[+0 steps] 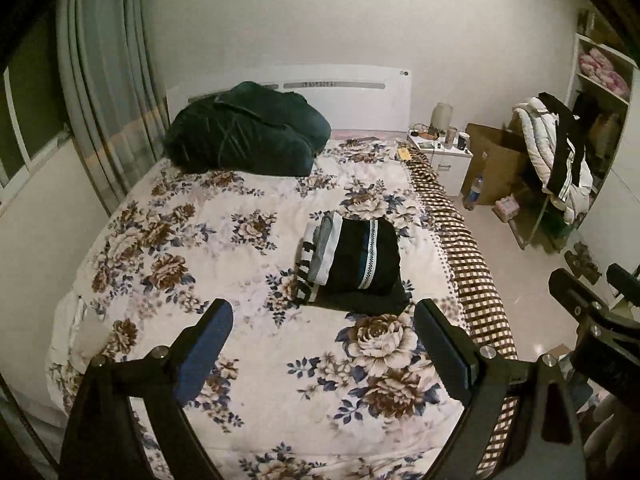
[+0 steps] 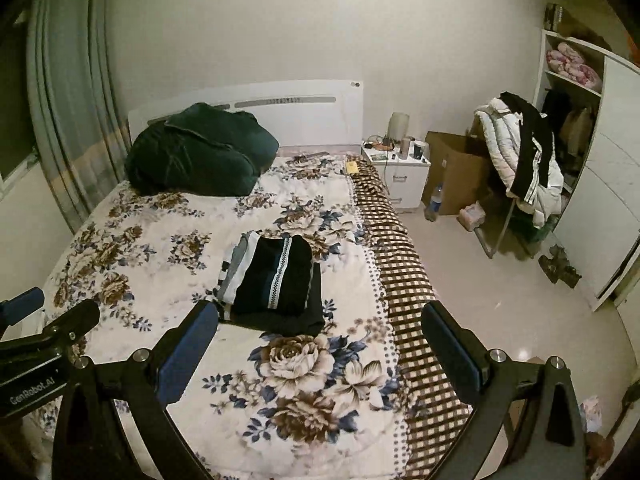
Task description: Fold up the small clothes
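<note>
A stack of folded small clothes (image 1: 352, 260) lies on the floral bedspread (image 1: 200, 248): a black piece with a white zigzag stripe on top, a grey-and-white piece under it at the left. It also shows in the right wrist view (image 2: 274, 280). My left gripper (image 1: 322, 322) is open and empty, held above the bed just short of the stack. My right gripper (image 2: 320, 326) is open and empty, also near the stack's front edge. The right gripper shows at the right edge of the left wrist view (image 1: 596, 300); the left one shows at the left edge of the right wrist view (image 2: 40, 320).
A dark green bundle of bedding (image 1: 244, 128) lies at the head of the bed. A checked blanket (image 1: 460, 240) runs along the bed's right edge. A white nightstand (image 1: 444, 152), a cardboard box (image 1: 492, 160), a chair with jackets (image 1: 556, 152) and a wardrobe (image 2: 600, 200) stand at the right.
</note>
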